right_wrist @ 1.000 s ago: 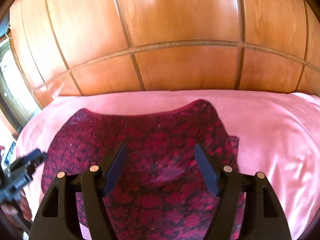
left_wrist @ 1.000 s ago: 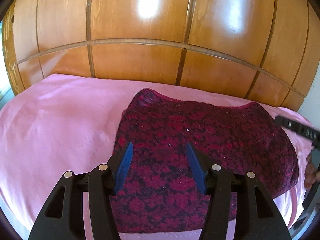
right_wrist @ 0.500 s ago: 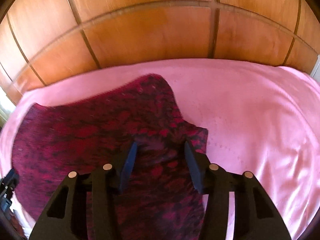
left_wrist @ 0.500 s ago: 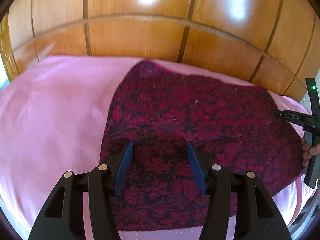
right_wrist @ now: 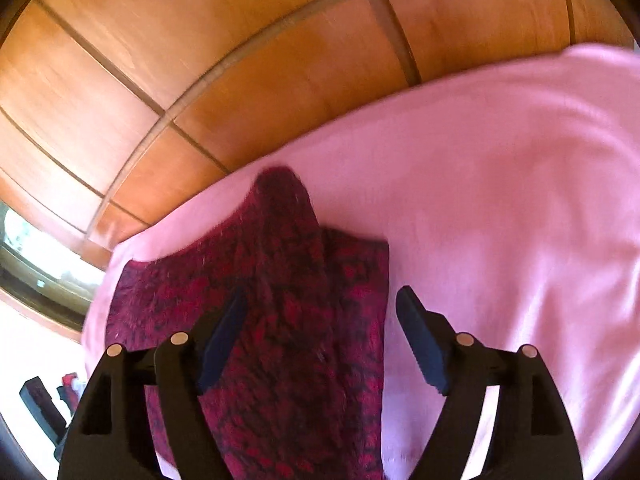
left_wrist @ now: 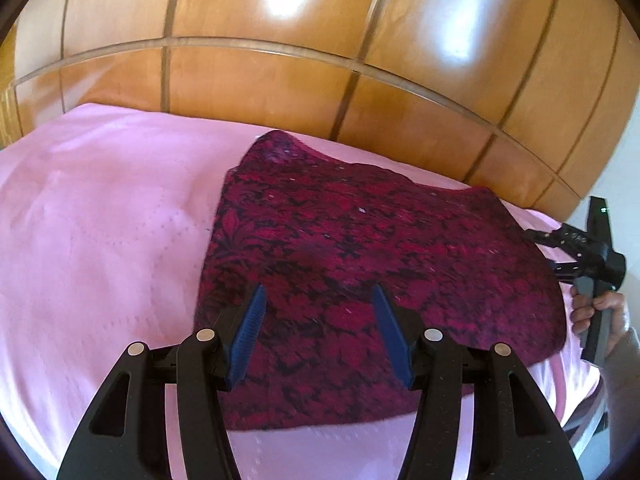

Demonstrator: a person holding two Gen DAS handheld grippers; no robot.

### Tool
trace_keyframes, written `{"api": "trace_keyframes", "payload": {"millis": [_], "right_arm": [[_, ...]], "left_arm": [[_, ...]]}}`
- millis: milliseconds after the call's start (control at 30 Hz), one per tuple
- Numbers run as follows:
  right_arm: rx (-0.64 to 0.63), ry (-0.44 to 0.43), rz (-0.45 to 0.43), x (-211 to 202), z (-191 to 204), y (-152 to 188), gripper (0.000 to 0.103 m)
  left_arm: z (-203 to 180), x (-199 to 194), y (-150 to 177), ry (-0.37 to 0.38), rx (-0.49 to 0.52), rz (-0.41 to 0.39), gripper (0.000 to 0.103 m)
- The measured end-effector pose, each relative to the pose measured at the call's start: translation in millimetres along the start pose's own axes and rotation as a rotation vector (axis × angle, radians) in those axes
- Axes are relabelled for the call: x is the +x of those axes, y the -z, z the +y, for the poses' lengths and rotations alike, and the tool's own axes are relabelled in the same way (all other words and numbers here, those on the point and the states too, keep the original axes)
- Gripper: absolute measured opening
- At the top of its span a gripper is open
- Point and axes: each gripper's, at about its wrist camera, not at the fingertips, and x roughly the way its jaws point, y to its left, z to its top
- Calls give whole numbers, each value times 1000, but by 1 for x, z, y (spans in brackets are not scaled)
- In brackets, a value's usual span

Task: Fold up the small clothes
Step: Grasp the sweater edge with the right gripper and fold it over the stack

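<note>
Our left tool (left_wrist: 318,300) hovers with its jaws partly apart and nothing between them, above the near part of the dark red patterned garment (left_wrist: 360,264). Our right tool (right_wrist: 320,312) has its jaws opening wide, a raised fold of the garment (right_wrist: 292,280) lying between them with the pads not pressing on it. The garment lies spread on the pink bed cover (left_wrist: 100,220), its far edge close to the wooden headboard (left_wrist: 280,80). A hand (left_wrist: 604,312) grips the right tool's handle at the bed's right edge.
</note>
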Motion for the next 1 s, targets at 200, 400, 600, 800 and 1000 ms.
{"api": "trace_keyframes", "payload": {"millis": [200, 400, 600, 800, 1000], "right_arm": [[45, -104, 58, 0, -15, 38, 78], [36, -201, 106, -7, -13, 77, 81], [19, -202, 105, -16, -10, 96, 78], [-83, -117, 97, -12, 18, 90, 58], [-104, -91, 123, 1, 27, 93, 75]], "left_arm": [[-11, 17, 10, -24, 51, 73, 55], [-19, 25, 10, -56, 77, 86, 56], [-10, 14, 6, -13, 23, 50, 56], [-15, 23, 10, 2, 59, 71, 56], [-13, 20, 5, 16, 22, 52, 56]]}}
